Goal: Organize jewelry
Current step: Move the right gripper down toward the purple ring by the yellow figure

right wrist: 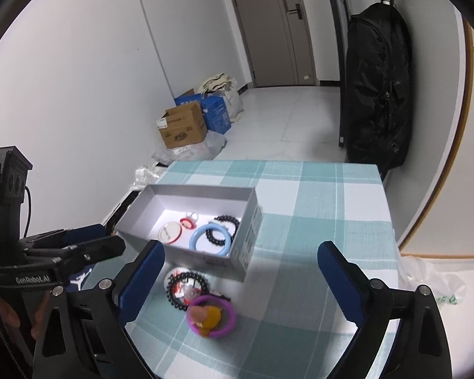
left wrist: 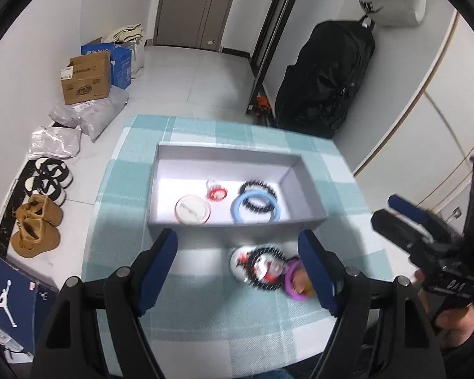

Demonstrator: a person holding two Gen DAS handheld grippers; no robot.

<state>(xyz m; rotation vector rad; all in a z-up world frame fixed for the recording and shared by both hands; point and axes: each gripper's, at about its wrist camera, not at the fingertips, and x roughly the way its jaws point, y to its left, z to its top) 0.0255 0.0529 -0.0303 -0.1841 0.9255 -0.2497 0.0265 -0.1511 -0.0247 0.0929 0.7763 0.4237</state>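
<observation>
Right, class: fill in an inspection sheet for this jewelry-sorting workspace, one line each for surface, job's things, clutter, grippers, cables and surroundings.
Surface: table under a teal and white checked cloth.
Job's things: grey box holding a blue ring, a black coil band, a white disc and a small red piece; outside it, a pile with another black coil, and a purple ring.
Clutter: nothing seen on the table.
Grippers: left gripper open, empty; right gripper open, empty.
Cables: one black cable behind the left gripper.
Surroundings: cartons, shoes, black bag, door.
</observation>
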